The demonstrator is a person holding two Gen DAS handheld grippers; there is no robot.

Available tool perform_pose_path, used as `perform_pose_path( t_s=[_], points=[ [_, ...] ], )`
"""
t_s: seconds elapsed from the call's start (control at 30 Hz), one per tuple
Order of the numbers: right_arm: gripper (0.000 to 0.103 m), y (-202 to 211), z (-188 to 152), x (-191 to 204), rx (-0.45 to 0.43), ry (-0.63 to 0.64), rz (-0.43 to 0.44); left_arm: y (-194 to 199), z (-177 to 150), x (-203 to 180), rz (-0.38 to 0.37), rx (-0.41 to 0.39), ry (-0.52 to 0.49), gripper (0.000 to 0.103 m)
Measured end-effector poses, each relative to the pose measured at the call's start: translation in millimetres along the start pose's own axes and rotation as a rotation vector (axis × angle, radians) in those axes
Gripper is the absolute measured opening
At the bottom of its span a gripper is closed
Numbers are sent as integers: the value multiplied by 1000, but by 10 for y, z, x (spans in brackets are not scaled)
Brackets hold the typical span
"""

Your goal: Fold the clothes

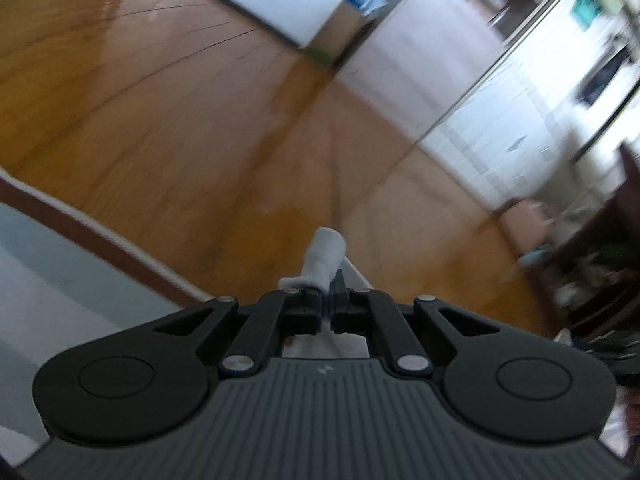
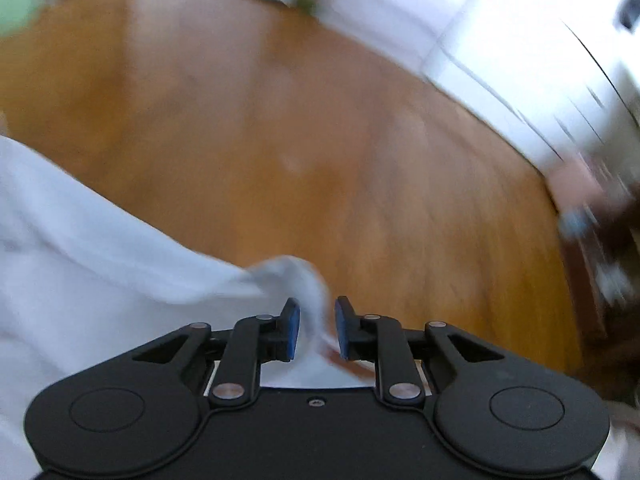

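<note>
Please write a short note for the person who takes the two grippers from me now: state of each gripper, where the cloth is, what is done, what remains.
Left gripper: shut on a bunched bit of the white garment.
Right gripper: jaws apart; the same white garment passes between the blue pads, which do not seem to press it.
The garment spreads to the left in the right wrist view, above the wooden floor. Both views are blurred.
Done: no finished fold is visible.
Left: probably re-grip with the right, then lay flat and fold.
</note>
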State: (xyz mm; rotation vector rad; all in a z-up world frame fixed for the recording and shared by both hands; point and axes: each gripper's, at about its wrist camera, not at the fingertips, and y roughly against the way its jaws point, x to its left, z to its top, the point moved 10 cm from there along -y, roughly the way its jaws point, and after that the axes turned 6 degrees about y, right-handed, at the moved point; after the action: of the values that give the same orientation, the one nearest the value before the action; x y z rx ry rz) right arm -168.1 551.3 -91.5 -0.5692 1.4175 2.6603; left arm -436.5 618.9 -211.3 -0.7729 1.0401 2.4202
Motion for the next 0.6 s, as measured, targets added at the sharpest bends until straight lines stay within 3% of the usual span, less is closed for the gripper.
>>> perform_pose_path(
  t_s=[0.1, 0.17, 0.33, 0.37, 0.47, 0.53, 0.6],
  points=[
    [45, 131, 333, 390, -112, 58, 174, -5, 24, 85, 30, -10, -5, 3],
    [45, 149, 485, 629, -142, 74, 269, 1, 36, 124, 29, -10, -2, 3],
    [44, -114, 378, 1414, -32, 118, 637, 28, 48, 127, 10, -13, -6, 3],
    [42, -232, 333, 1541, 9, 108, 672, 41, 33, 140, 15, -11, -11, 3],
    [42, -537, 299, 1639, 60, 51, 611, 71, 14, 158, 26, -7, -34, 3],
    [43, -651, 414, 1492, 25, 11, 516, 70, 15, 166, 21, -3, -29, 5],
    [52, -716, 526, 1310, -11, -32, 431, 47, 10, 171, 24, 3, -29, 5]
  ],
)
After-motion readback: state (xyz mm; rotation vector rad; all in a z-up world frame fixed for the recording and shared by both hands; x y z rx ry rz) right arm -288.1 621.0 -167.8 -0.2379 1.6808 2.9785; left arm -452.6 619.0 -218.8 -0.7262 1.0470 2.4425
